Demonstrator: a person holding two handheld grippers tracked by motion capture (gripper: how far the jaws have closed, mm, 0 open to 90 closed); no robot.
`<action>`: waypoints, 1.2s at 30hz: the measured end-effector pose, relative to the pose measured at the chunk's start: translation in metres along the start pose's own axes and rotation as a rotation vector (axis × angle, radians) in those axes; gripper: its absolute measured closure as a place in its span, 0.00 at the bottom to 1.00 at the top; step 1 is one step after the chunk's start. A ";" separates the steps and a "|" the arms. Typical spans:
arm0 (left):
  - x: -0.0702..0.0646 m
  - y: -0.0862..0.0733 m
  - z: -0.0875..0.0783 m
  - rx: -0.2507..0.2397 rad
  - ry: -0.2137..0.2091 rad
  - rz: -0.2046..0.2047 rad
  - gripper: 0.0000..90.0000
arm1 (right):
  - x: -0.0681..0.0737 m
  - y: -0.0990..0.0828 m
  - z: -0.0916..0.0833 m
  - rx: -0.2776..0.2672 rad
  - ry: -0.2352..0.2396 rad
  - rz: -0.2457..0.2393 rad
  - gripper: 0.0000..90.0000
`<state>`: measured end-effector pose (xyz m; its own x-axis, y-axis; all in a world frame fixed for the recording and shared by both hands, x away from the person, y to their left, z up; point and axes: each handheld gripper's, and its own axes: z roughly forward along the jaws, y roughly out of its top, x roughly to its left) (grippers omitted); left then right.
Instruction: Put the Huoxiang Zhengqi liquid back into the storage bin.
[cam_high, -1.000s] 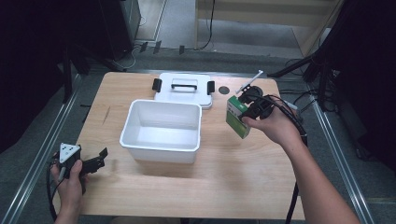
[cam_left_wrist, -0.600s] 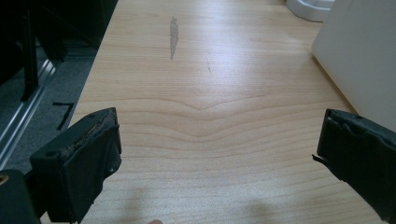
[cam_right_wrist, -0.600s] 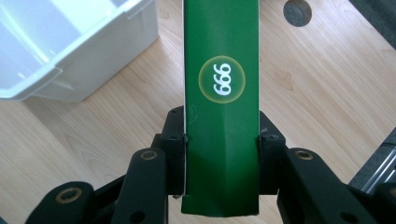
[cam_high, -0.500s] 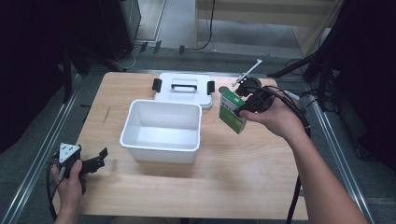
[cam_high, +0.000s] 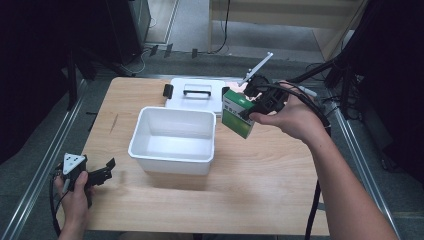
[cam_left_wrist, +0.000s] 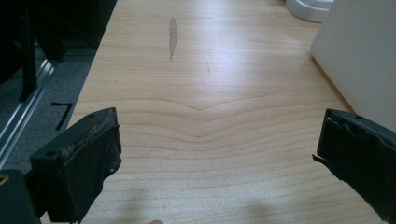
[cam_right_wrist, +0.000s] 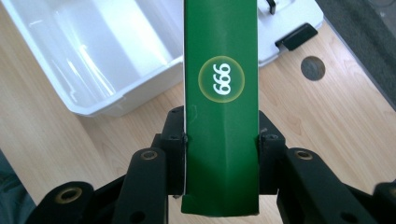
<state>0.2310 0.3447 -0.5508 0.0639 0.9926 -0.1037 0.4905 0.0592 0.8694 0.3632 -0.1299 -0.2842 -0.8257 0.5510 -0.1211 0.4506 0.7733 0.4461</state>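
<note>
You have the green cardboard box with the white end panel (cam_high: 238, 116) clamped in your right gripper (cam_high: 257, 107). In the right gripper view, both black jaws press flat against the narrow sides of the box (cam_right_wrist: 220, 93), which carries a round emblem with white numerals. The grip looks firm and centred, so the pick-up is done.

The box hangs in the air just beside the right rim of the open white plastic bin (cam_high: 172, 140), above the pale wooden table (cam_high: 260, 200) and not yet over the bin's opening. In the right gripper view the bin (cam_right_wrist: 93, 56) lies ahead and to the left of the box, and it looks empty inside. Beyond the bin, touching or nearly touching its far wall, lies the white plastic lid with a handle and black clips (cam_high: 197, 93); it is off the bin, so nothing blocks the way in.

Your left gripper (cam_high: 105, 170) sits in your left hand near the bin's near-left corner, low over the table. Its jaws stand wide apart with nothing between them, as the left gripper view shows bare wood between the pads and the bin's white wall (cam_left_wrist: 359, 56) at the right edge.

What is left, as I judge it: carry the box over the bin's opening, lower it inside, and release. Fitting the lid may follow.
</note>
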 end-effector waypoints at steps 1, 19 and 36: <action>0.000 0.000 0.000 0.000 0.000 0.000 0.00 | 0.000 0.000 0.000 0.000 0.000 0.000 0.72; 0.000 0.000 0.000 0.001 0.001 0.000 0.00 | 0.020 0.036 -0.010 -0.026 0.106 -0.163 0.73; 0.000 0.000 0.000 0.001 -0.002 -0.001 0.00 | 0.040 0.059 -0.001 -0.065 0.227 -0.392 0.72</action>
<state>0.2307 0.3448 -0.5507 0.0655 0.9922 -0.1057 0.4917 0.0600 0.8687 0.3565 -0.0625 -0.2621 -0.9864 0.1322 -0.0977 0.0728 0.8843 0.4611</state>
